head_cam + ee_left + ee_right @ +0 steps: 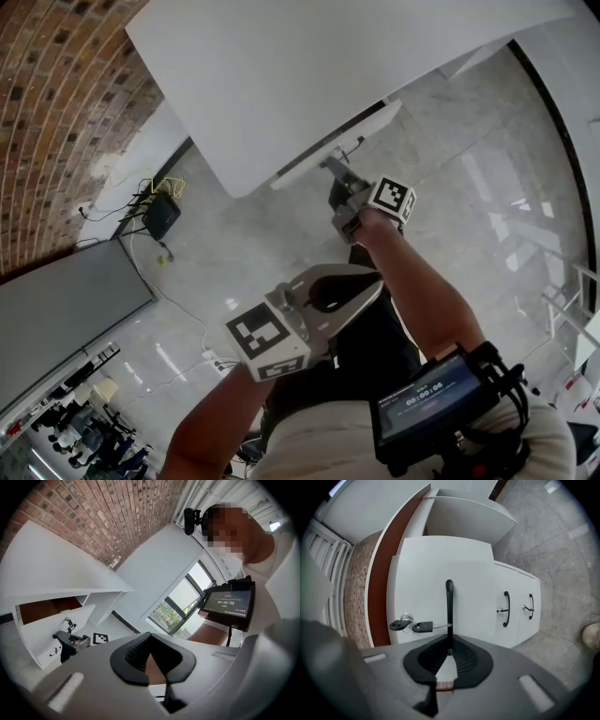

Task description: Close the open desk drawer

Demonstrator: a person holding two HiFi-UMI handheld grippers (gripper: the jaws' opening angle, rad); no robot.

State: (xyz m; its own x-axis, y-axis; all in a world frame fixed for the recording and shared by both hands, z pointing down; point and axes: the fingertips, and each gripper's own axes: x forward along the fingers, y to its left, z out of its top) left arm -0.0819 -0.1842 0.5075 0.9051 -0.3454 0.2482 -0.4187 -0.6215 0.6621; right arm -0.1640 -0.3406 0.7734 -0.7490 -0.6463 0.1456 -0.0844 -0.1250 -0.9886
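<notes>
The right tongs [449,640] are closed narrowly on the black handle [449,601] of the top drawer [440,564], with the bar pinched between the ribbed pads. The drawer stands pulled out from under the white tabletop [309,66], and the left gripper view shows its brown inside. A bunch of keys [412,626] hangs from the lock just left of the handle. Two lower drawers [518,606] sit flush beneath it. The left tongs [150,641] are held back near the person's body, well apart from the drawer, pressed together with nothing between them.
</notes>
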